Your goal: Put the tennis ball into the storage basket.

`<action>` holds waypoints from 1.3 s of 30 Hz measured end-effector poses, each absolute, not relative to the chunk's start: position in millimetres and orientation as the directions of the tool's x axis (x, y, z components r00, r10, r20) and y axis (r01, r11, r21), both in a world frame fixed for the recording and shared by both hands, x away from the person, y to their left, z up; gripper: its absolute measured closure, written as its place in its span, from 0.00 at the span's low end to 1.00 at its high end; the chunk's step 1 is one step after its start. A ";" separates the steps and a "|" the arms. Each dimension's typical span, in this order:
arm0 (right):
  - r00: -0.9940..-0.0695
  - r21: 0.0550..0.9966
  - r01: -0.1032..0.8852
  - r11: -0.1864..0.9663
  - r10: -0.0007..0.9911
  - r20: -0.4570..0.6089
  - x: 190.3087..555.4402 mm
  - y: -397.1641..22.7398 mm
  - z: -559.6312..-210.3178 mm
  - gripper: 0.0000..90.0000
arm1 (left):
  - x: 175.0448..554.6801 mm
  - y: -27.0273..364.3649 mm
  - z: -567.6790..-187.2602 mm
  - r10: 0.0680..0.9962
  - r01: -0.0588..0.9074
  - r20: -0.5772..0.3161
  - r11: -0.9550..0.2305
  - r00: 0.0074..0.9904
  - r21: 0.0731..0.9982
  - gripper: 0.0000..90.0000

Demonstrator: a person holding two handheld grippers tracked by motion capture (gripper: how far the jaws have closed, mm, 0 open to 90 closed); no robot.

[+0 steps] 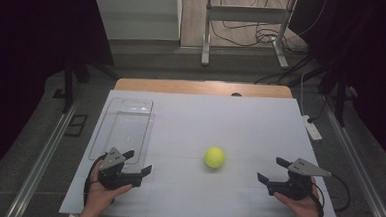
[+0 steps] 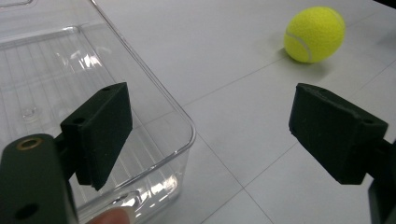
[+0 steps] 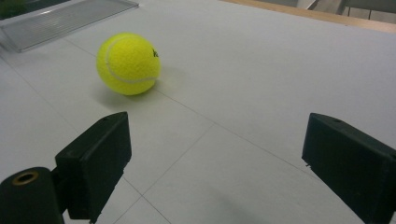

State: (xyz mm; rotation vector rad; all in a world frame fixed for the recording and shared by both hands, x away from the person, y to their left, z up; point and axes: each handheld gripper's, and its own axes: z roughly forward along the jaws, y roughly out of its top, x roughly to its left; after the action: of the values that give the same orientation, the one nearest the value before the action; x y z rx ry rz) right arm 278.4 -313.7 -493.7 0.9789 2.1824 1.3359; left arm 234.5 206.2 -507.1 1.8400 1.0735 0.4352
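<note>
Nearest, the left gripper (image 1: 140, 162) and the right gripper (image 1: 270, 169) are held wide open, gripping nothing. Between them, slightly farther, the round yellow felt tennis ball (image 1: 214, 157) is seen; left of it the clear rectangular plastic tray (image 1: 111, 118) is placed.

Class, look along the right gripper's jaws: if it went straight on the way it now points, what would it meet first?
Probably bare white table. The right gripper stands open with nothing between its jaws, and the tennis ball lies off to one side of its line, so it would likely pass beside it, though depth is hard to judge.
</note>
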 end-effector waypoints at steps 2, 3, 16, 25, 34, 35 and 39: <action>-0.682 0.882 0.357 0.307 0.731 0.022 278.1 -313.5 -494.3 0.09 | 234.2 205.8 -506.4 0.820 0.486 -0.136 -0.189 0.556 0.853 0.17; -0.685 0.882 0.357 0.307 0.728 0.024 277.7 -313.4 -494.7 0.10 | 234.2 205.7 -506.4 0.820 0.487 -0.136 -0.189 0.556 0.853 0.17; -0.688 0.876 0.365 0.314 0.725 0.027 273.2 -312.2 -495.8 0.10 | 233.6 207.2 -506.3 0.820 0.489 -0.144 -0.180 0.553 0.854 0.16; -0.684 0.875 0.372 0.310 0.729 0.033 274.5 -313.1 -496.2 0.10 | 233.3 206.4 -506.1 0.819 0.488 -0.141 -0.185 0.557 0.853 0.16; -0.683 0.879 0.369 0.303 0.730 0.035 271.1 -314.2 -495.2 0.10 | 232.7 203.3 -502.7 0.813 0.481 -0.141 -0.187 0.565 0.857 0.16; -0.681 0.879 0.370 0.301 0.732 0.037 271.2 -314.7 -495.0 0.11 | 233.4 202.0 -501.7 0.811 0.483 -0.141 -0.189 0.567 0.855 0.16; -0.680 0.878 0.372 0.300 0.732 0.038 272.0 -315.1 -495.5 0.11 | 235.1 200.1 -499.5 0.810 0.484 -0.143 -0.189 0.569 0.854 0.16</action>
State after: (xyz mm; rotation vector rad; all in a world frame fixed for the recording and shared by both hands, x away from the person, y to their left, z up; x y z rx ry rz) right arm 272.0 -315.1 -495.5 0.9905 2.2033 1.3361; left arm 235.1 200.1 -499.5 1.8420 1.0554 0.4251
